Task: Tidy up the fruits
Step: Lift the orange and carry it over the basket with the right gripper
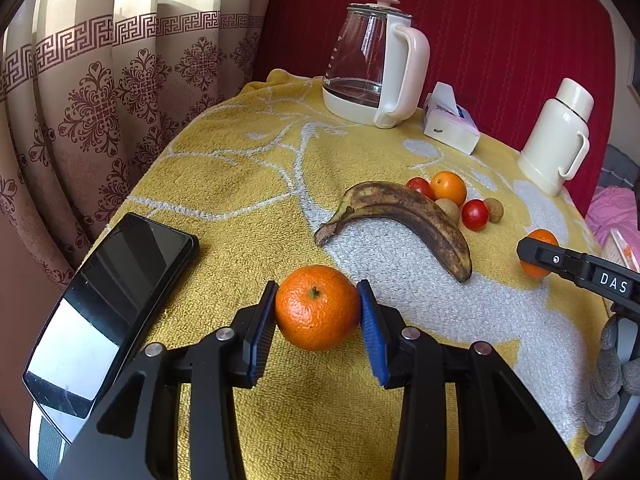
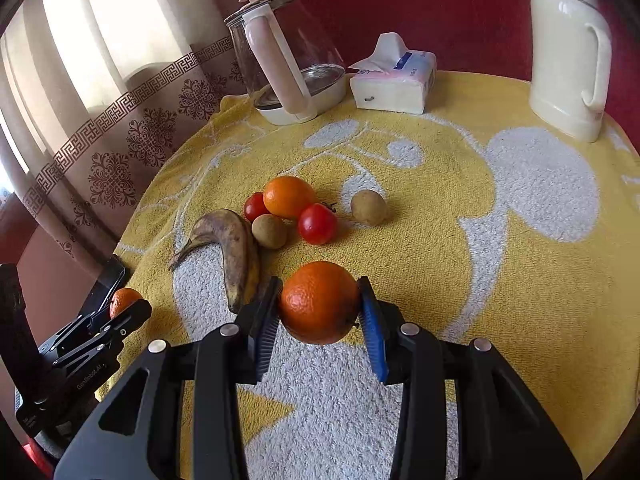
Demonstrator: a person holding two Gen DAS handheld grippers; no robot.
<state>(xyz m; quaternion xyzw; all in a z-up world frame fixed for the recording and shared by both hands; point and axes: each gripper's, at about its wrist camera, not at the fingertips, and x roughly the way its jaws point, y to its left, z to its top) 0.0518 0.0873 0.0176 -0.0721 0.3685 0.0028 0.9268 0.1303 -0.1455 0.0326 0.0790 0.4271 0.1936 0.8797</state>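
Left gripper (image 1: 318, 308): we see it clamped on a mandarin (image 1: 318, 307).
Right gripper (image 2: 319, 304): clenched on an orange (image 2: 319, 303) (pads touching).
Left view only: phone (image 1: 108, 308) at the table's left edge.

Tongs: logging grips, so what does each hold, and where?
Left tongs pinch a mandarin by its sides; right tongs pinch an orange likewise.
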